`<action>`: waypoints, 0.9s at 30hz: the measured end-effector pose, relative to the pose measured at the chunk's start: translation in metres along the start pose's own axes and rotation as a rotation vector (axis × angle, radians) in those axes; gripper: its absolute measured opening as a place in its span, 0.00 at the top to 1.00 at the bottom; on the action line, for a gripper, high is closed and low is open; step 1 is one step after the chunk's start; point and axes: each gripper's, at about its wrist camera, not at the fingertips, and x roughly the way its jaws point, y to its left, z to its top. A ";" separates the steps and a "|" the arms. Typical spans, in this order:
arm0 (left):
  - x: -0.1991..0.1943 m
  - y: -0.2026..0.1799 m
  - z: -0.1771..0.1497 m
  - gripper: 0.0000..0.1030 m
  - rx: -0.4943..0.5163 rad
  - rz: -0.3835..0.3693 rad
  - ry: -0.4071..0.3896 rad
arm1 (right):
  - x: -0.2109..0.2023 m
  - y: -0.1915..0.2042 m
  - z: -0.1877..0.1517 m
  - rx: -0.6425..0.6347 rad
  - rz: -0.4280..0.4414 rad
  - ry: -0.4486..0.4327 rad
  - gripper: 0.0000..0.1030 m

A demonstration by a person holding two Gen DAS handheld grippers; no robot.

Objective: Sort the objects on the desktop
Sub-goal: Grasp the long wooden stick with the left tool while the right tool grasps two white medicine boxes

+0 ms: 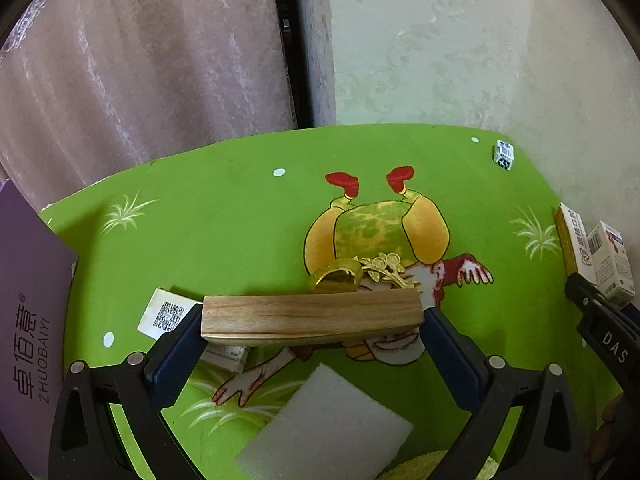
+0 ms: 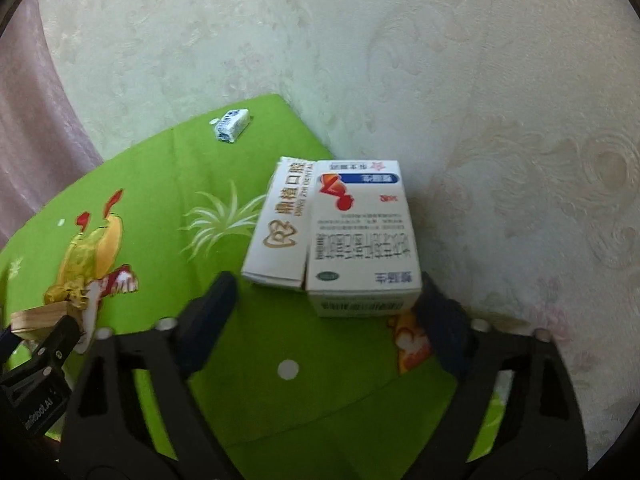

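In the left wrist view my left gripper [image 1: 312,316] is shut on a long wooden base [image 1: 312,322], one blue finger on each end. A gold ingot-and-tree ornament [image 1: 352,276] stands on the base, which is just above the green cartoon tablecloth [image 1: 240,220]. In the right wrist view a white medicine box [image 2: 360,236] and a dental box [image 2: 280,224] lie side by side against the wall. My right gripper [image 2: 327,280] is open and straddles their near ends. Its right finger is at the medicine box's corner and its left finger stands just clear of the dental box.
A purple box [image 1: 28,320] stands at the table's left edge. A white QR-code card [image 1: 168,314] and a white foam pad [image 1: 328,424] lie near the left gripper. A small blue-white packet [image 2: 232,124] sits at the far corner. The wall [image 2: 480,120] borders the table's right side.
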 end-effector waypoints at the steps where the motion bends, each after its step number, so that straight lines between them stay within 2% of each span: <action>1: 0.000 0.001 0.000 0.00 -0.008 -0.009 -0.005 | -0.001 0.000 0.000 -0.004 0.002 -0.001 0.28; 10: -0.007 0.004 -0.004 0.00 0.010 -0.020 -0.019 | -0.020 -0.003 -0.010 -0.006 0.033 -0.018 0.29; 19: -0.046 0.014 -0.009 0.00 0.021 -0.018 -0.097 | -0.059 -0.007 -0.020 -0.006 0.053 -0.064 0.29; 27: -0.084 0.042 -0.013 0.00 -0.015 -0.017 -0.173 | -0.096 0.011 -0.012 -0.039 0.107 -0.142 0.29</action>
